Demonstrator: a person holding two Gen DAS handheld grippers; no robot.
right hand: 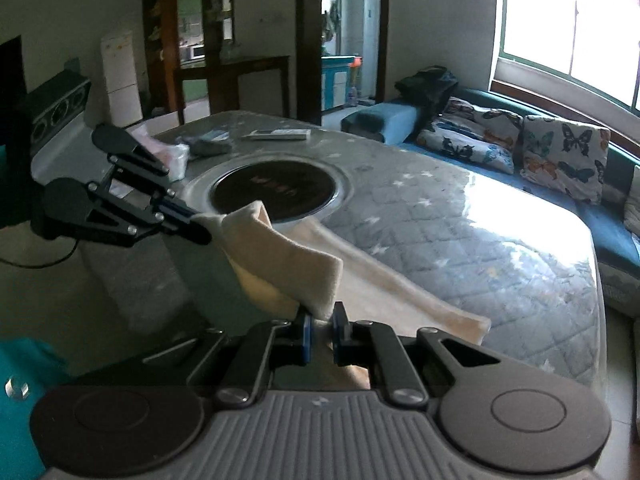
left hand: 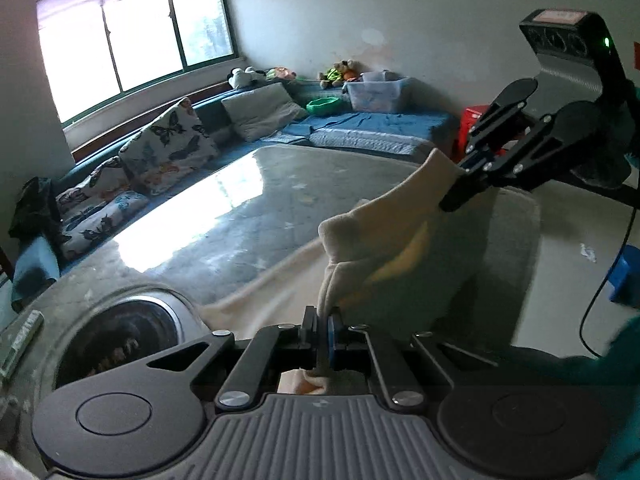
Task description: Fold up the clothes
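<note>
A cream fleece garment [left hand: 372, 236] hangs stretched between my two grippers above the grey quilted table [left hand: 224, 216]. My left gripper [left hand: 323, 332] is shut on one edge of it; it also shows in the right wrist view [right hand: 200, 224] at the left. My right gripper [right hand: 320, 334] is shut on the other edge; it also shows in the left wrist view [left hand: 452, 196] at the right. The rest of the garment [right hand: 384, 284] trails down onto the table near its front edge.
A round dark cooktop [right hand: 276, 190] is set into the table [right hand: 460, 232]. A remote [right hand: 280, 134] and a pink bag [right hand: 168, 156] lie at its far end. Butterfly cushions [right hand: 560, 156] line a bench under the window. A blue stool [left hand: 626, 276] stands on the floor.
</note>
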